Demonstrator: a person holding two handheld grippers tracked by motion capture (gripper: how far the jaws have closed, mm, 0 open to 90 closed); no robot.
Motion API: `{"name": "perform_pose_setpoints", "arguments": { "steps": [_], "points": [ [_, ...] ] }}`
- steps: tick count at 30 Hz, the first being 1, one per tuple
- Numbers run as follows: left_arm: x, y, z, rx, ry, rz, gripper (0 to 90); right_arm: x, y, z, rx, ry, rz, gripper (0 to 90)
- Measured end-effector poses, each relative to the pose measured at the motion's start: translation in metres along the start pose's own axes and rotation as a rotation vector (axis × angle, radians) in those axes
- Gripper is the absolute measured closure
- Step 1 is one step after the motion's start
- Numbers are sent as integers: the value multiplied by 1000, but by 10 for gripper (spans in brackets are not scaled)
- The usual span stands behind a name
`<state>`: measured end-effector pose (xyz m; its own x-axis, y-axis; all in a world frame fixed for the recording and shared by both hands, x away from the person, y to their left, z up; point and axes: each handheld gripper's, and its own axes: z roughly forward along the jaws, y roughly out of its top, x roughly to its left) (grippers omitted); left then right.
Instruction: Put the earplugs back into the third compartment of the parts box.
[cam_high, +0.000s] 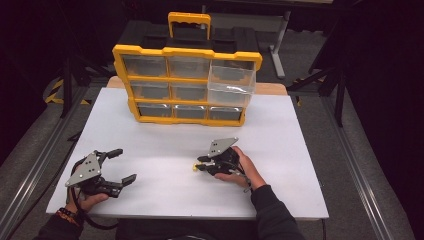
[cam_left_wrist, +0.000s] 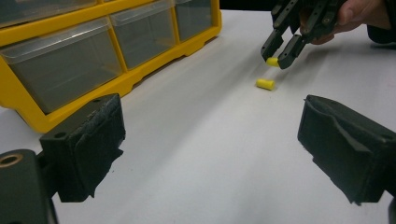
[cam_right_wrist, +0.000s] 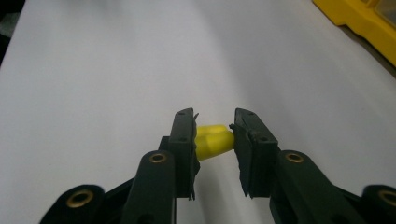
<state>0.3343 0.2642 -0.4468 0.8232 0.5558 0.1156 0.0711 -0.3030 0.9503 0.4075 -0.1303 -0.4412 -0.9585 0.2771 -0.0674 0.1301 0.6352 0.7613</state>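
My right gripper is shut on a small yellow foam plug just above the white table, right of centre. In the left gripper view that gripper pinches the plug, and a second yellow plug lies loose on the table just below it. At the front left my left gripper stands open with nothing between its pads, its jaws wide apart and pointing toward the right hand.
A yellow organizer with clear drawers stands upright at the back of the table; its top right drawer is pulled out. Bare white surface lies between the organizer and both hands. The floor around the table is dark.
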Motion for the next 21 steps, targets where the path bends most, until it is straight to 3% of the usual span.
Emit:
{"name": "perform_pose_setpoints", "arguments": {
  "steps": [21],
  "points": [
    [1,0,-2,0,5,5,83,14,17,-55,-160,-143,-40,710]
  ]
}}
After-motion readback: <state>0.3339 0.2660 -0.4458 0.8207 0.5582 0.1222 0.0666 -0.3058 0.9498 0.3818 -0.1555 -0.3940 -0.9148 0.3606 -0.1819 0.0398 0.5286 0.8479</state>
